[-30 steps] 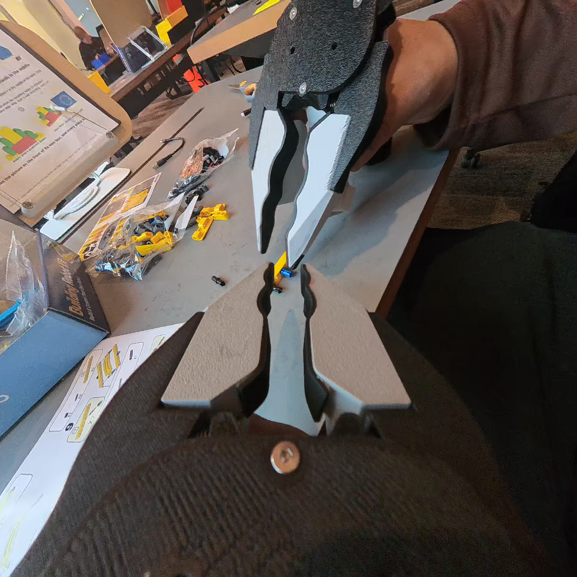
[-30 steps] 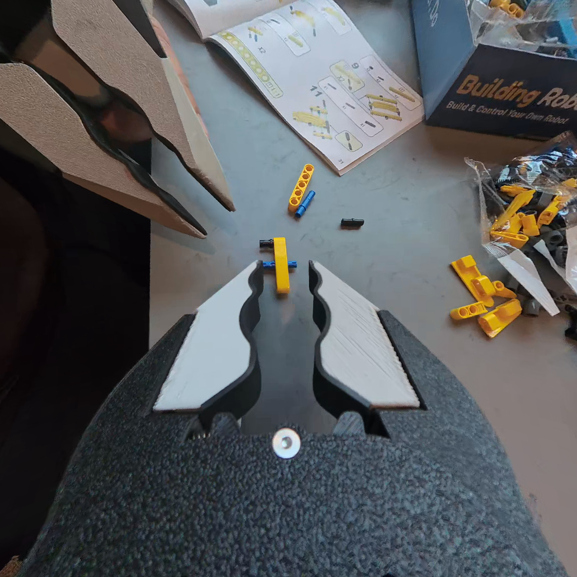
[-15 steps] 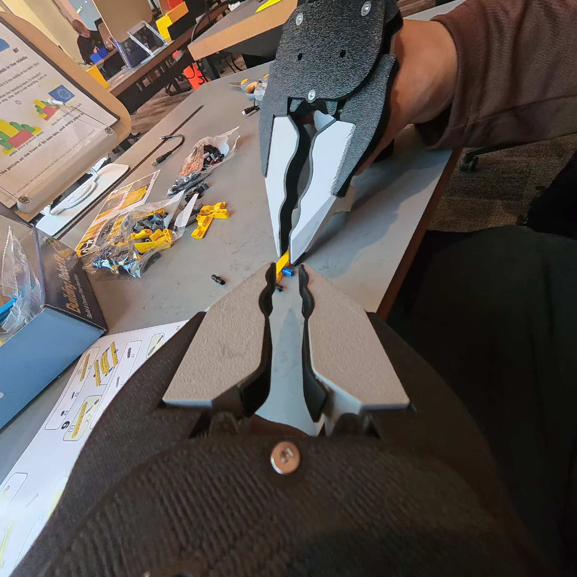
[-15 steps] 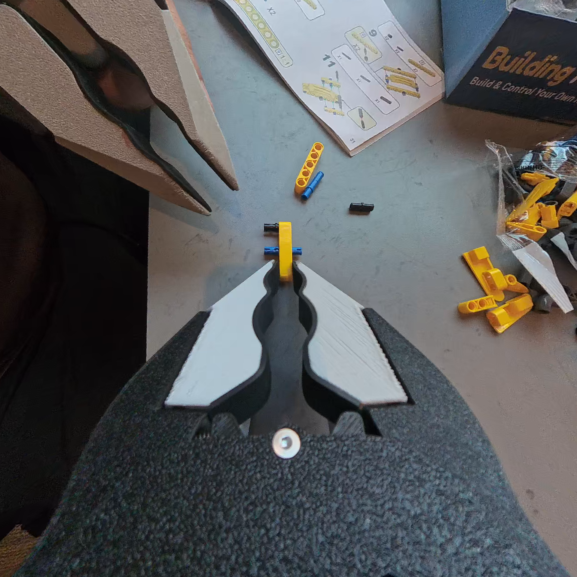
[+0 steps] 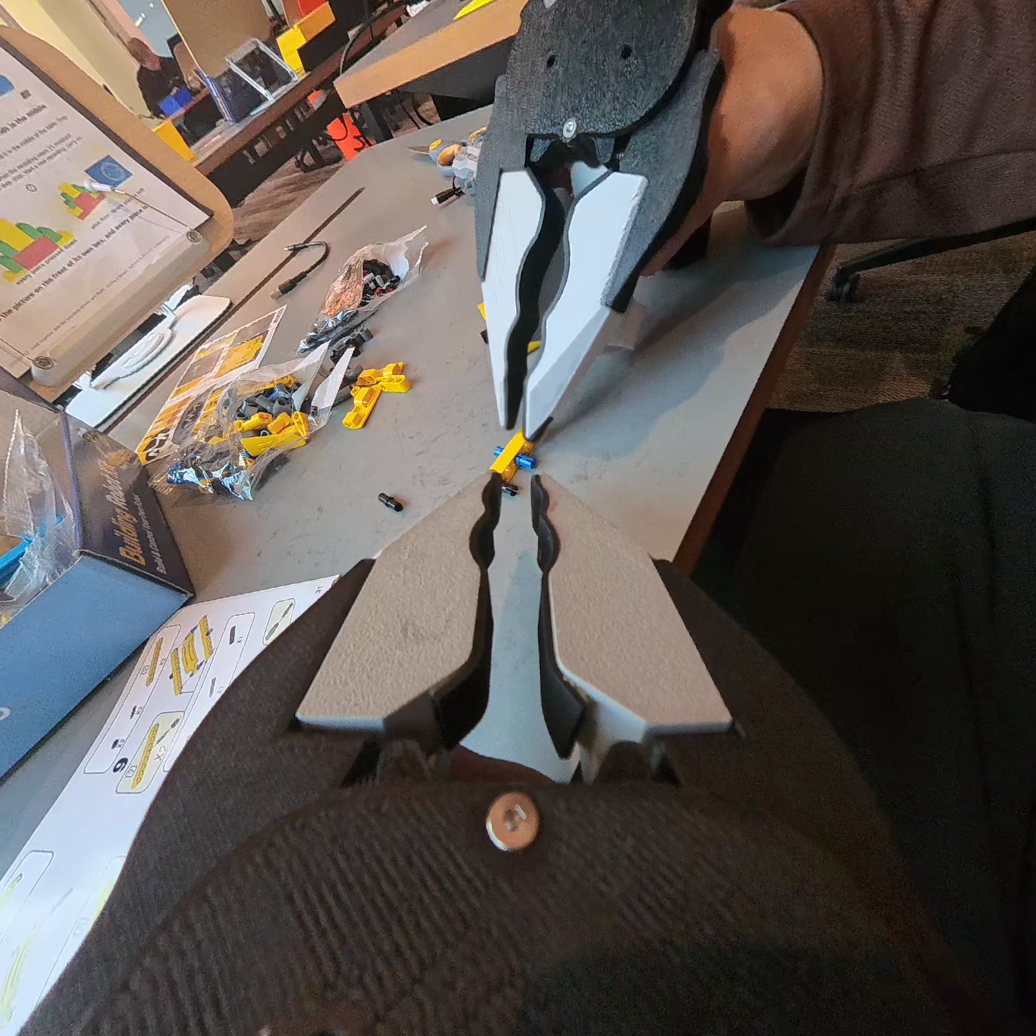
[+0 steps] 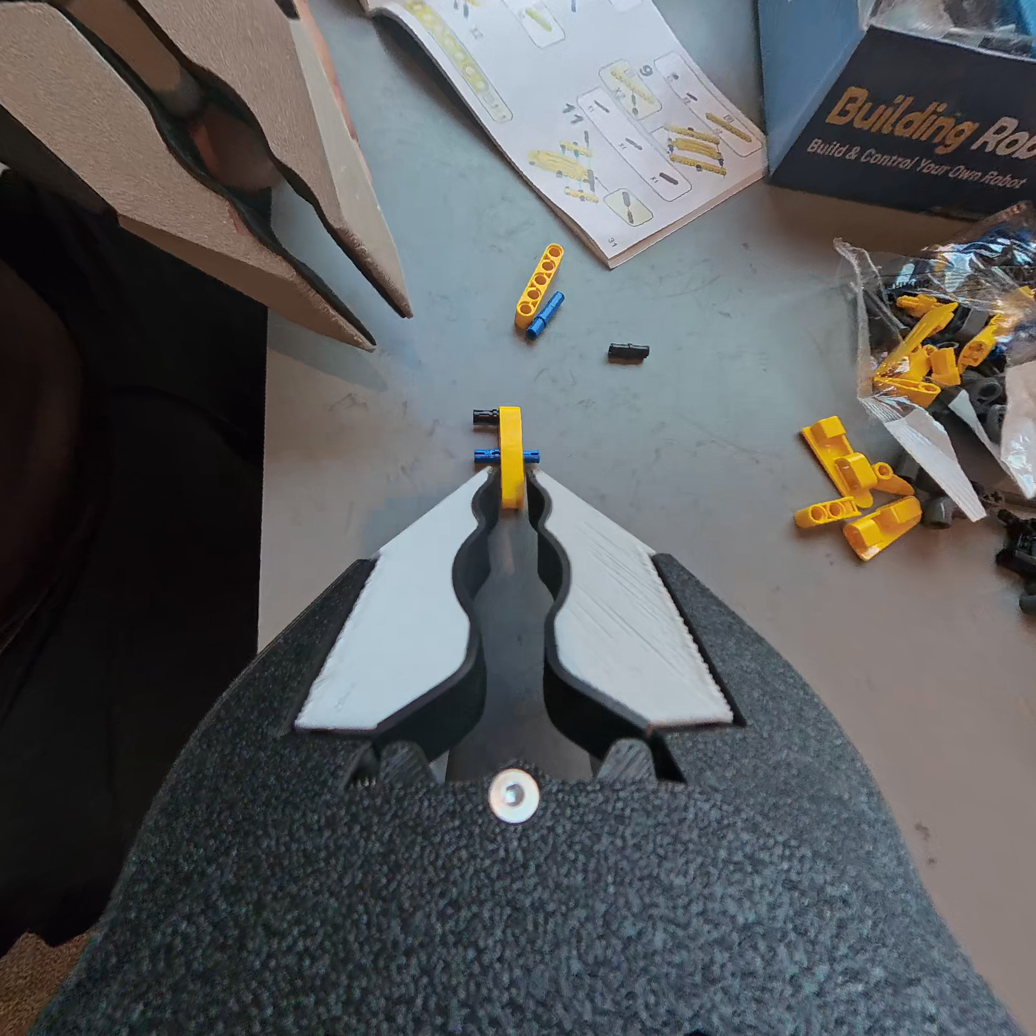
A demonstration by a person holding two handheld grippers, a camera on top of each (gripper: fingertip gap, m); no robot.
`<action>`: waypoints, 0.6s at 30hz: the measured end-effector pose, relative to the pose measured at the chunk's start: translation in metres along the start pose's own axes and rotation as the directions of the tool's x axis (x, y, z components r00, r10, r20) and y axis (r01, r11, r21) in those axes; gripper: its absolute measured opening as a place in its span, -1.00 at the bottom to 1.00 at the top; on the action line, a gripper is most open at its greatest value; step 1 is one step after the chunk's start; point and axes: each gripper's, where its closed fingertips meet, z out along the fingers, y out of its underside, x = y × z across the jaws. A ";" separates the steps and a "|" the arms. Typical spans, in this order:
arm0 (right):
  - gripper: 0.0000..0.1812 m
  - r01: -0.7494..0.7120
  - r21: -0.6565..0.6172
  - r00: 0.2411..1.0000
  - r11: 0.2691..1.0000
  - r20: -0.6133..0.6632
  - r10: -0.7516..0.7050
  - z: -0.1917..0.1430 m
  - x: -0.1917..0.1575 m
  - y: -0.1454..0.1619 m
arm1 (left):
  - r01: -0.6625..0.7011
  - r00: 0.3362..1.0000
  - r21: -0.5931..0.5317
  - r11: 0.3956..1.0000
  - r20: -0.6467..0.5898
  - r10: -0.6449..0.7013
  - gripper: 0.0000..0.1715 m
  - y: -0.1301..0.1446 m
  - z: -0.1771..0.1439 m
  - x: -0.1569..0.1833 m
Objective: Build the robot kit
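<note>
the right gripper (image 6: 511,476) has its two white fingers pressed in on the near end of a short yellow beam (image 6: 511,457), pinching it on edge at the very tips. a blue pin (image 6: 486,454) runs through the middle of the beam and a black pin (image 6: 485,416) sticks out of its far end (whether the beam rests on the grey table (image 6: 701,448) or is just off it, i cannot tell). the left gripper (image 5: 511,483) faces it from the other side with its grey fingers slightly spread and nothing between them, the tips just beside the beam's black-pin end. beyond the beam lie a loose black pin (image 6: 628,351), then a longer yellow beam with holes (image 6: 539,285) with a loose blue pin (image 6: 545,315) touching its side. to the right sit a few loose yellow pieces (image 6: 855,493) beside a torn clear bag of parts (image 6: 947,359). farther off an open instruction booklet (image 6: 588,101) lies flat near a dark blue box (image 6: 908,112), and a hand (image 5: 768,112) in a brown sleeve grips the right gripper's body
</note>
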 end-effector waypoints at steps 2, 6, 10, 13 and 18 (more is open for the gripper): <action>-0.90 -0.023 0.041 1.000 0.999 -0.010 0.023 -0.004 0.004 -0.004 | -0.002 1.000 -0.002 1.000 -0.001 0.002 -0.92 0.000 0.000 0.000; -0.90 -0.055 0.164 0.992 0.985 -0.099 0.072 -0.019 0.024 -0.017 | -0.007 1.000 -0.004 1.000 -0.002 0.007 -0.93 0.001 0.000 0.001; -0.90 -0.096 0.282 0.975 0.954 -0.166 0.148 -0.035 0.044 -0.027 | -0.011 1.000 -0.007 1.000 -0.002 0.011 -0.94 0.001 0.000 0.001; -0.90 -0.130 0.305 0.975 0.943 -0.134 0.178 -0.037 0.045 -0.028 | -0.013 1.000 -0.006 1.000 -0.002 0.013 -0.95 0.001 0.000 0.001; -0.87 -0.139 0.303 0.972 0.943 -0.140 0.188 -0.036 0.048 -0.027 | -0.026 1.000 -0.004 1.000 0.001 0.026 -0.96 0.001 0.000 0.002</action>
